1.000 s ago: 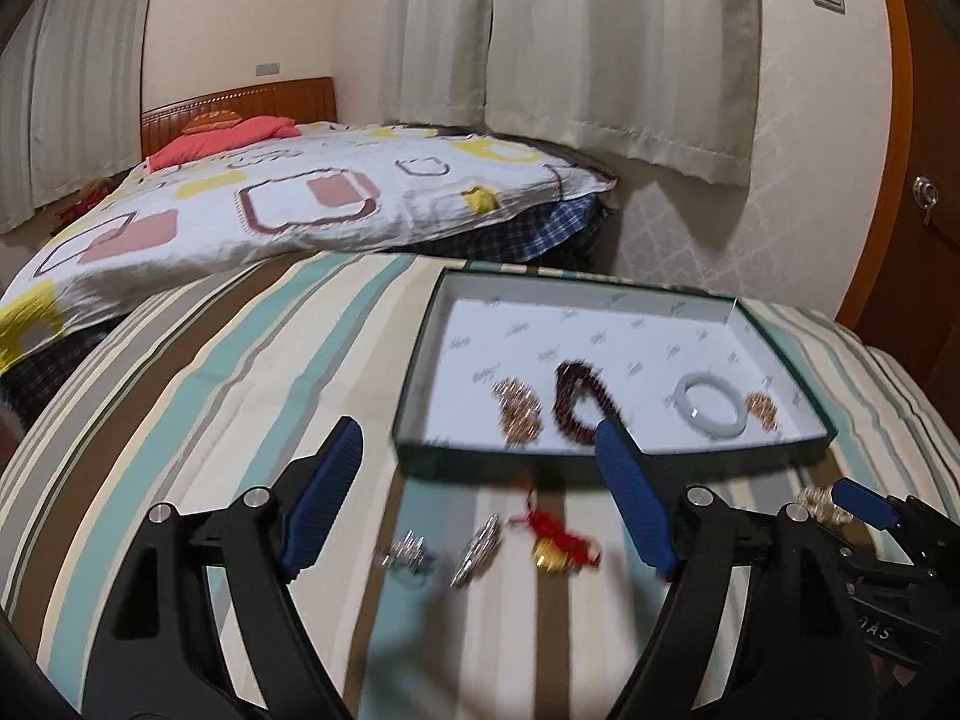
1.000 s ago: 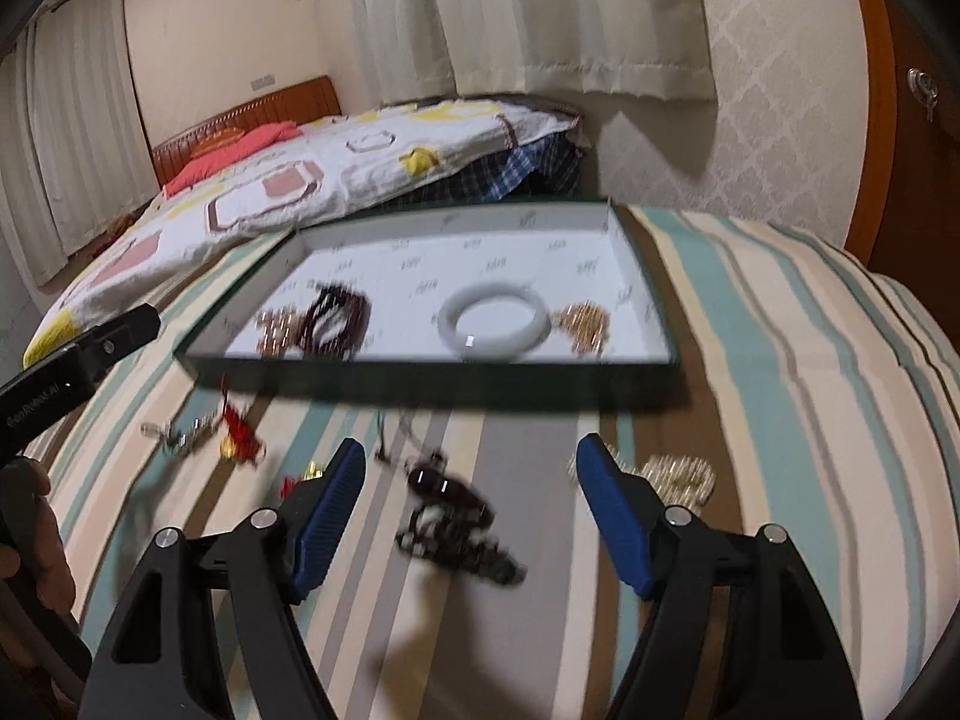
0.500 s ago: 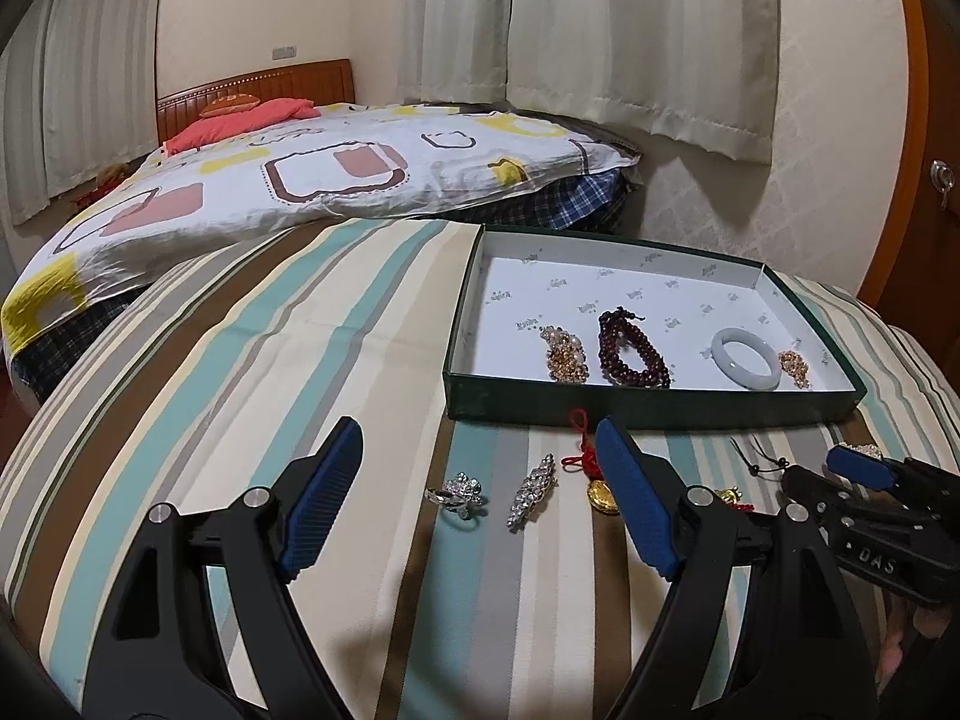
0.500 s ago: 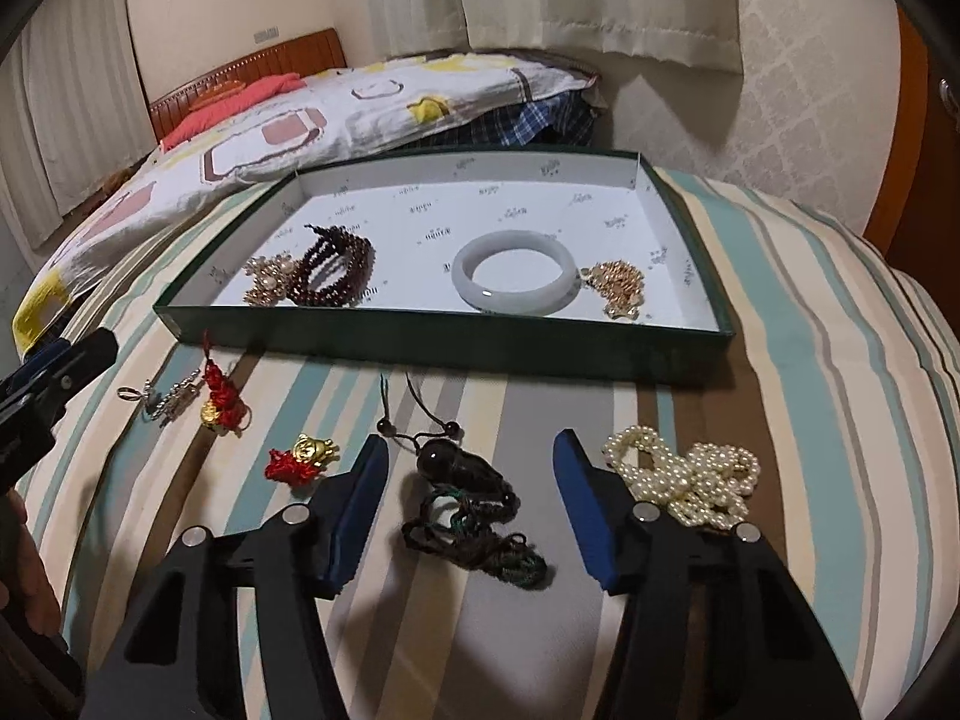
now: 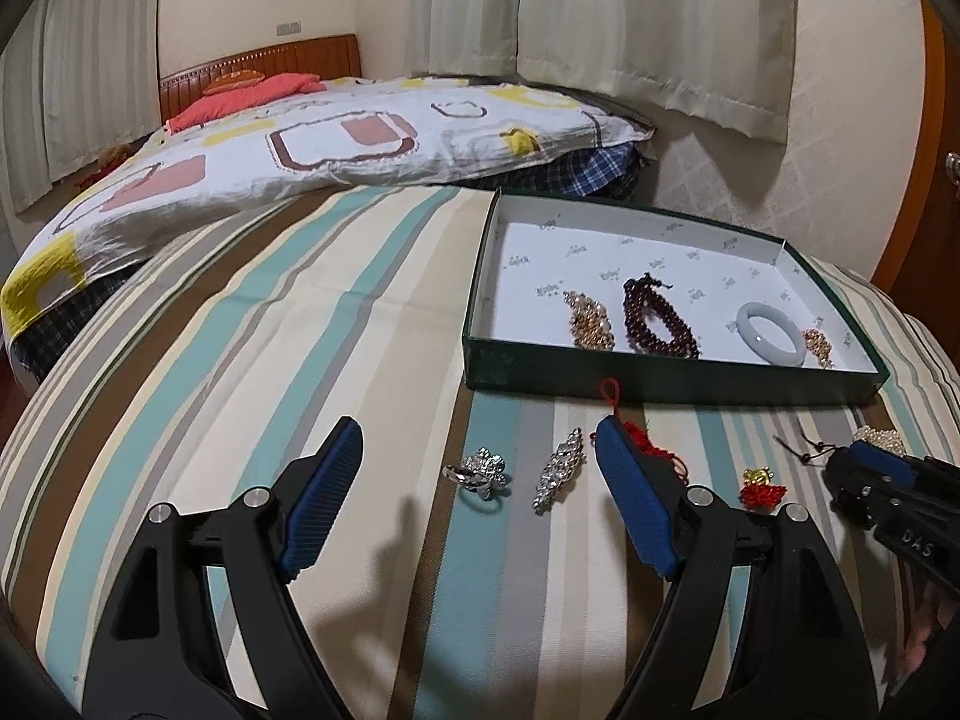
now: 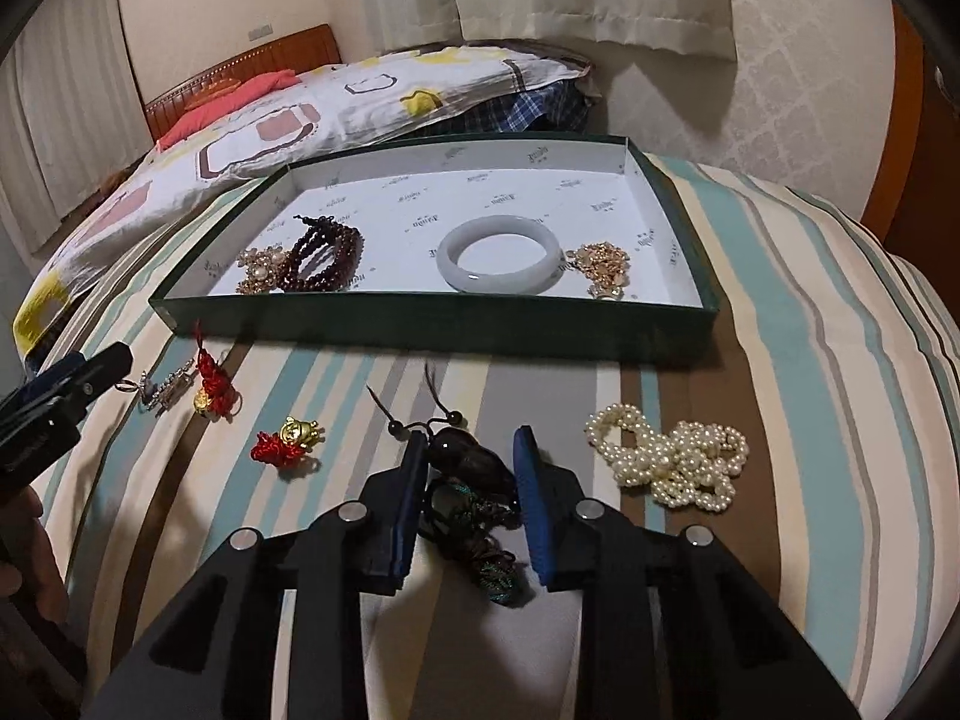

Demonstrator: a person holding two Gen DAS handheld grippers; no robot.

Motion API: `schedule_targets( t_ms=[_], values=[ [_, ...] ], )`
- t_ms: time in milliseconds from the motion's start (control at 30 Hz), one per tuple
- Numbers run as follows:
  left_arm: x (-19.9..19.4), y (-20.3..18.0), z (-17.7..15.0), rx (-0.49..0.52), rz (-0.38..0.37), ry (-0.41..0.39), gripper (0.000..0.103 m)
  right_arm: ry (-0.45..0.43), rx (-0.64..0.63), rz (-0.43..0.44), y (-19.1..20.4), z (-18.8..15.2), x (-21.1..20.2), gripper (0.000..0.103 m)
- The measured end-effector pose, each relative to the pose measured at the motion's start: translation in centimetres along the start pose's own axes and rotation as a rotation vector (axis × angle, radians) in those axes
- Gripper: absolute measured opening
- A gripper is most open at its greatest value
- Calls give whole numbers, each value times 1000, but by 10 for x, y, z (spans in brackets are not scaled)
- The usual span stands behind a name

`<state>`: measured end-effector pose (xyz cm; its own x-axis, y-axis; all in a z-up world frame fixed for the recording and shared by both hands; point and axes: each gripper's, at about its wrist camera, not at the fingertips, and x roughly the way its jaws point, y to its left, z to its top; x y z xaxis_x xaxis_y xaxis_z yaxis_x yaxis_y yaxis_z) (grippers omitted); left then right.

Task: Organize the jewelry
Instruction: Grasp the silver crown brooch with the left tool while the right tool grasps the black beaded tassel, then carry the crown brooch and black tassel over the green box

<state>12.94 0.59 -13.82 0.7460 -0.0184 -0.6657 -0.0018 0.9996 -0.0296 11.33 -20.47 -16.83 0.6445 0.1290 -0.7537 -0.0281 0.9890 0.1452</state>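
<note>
We read "DAS" in pale letters on the black body of the right gripper (image 5: 870, 468); the box lining's (image 6: 420, 204) repeated print stays illegible.

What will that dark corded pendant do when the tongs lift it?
The dark pendant looks hard and smooth, so it may slip between the right tongs. Its braided cord lies in loose coils, so it will probably dangle limply and could snag.

Looks like I'm in someone's bedroom: made-up bed (image 5: 312, 144) with wooden headboard (image 5: 264, 63), curtains (image 5: 654, 30), striped cloth (image 5: 240, 360).
</note>
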Motion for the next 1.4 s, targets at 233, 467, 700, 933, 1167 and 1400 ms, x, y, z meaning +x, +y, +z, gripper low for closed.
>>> schedule_targets(
  t_ms=[233,467,700,933,1167,1400],
  values=[
    [7,8,3,-12,4,26,68,1,5,10,-2,1,0,30],
    [18,12,3,-20,-17,86,61,11,11,16,-1,2,2,30],
    [26,13,-1,-28,-59,140,34,13,12,18,-1,2,2,30],
    [28,13,-2,-28,-75,154,21,10,13,21,-1,1,3,30],
    [22,13,-1,-27,-68,124,21,-26,18,21,-2,2,-3,30],
    [13,11,4,-30,-78,95,21,-72,24,28,-1,5,-13,30]
  ],
)
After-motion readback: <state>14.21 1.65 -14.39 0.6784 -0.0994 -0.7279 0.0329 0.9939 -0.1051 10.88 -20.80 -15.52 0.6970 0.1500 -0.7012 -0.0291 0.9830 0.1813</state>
